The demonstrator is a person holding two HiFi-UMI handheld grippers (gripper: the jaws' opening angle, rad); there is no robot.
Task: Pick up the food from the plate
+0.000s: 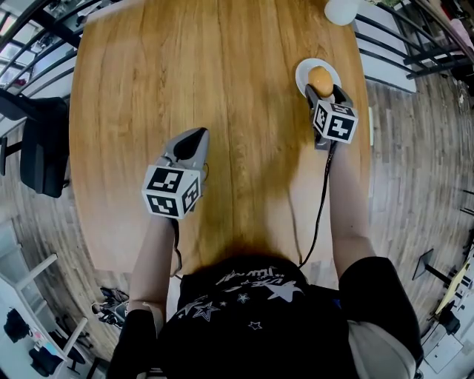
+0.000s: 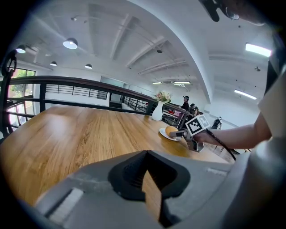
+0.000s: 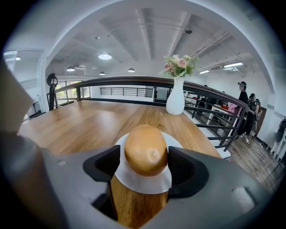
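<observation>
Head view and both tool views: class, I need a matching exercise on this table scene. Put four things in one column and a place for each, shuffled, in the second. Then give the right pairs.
Things
1. bun
2. plate
3. vase
4. left tool

Places
A. over the bare table, holding nothing
B. between the open jaws of the right tool
C. under the bun
D. at the table's far edge, holding flowers

Pairs: 1-B, 2-C, 3-D, 4-A

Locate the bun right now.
Head view: the bun sits on the white plate at the far right of the table, between the right gripper's spread jaws, with the white vase beyond it.
</observation>
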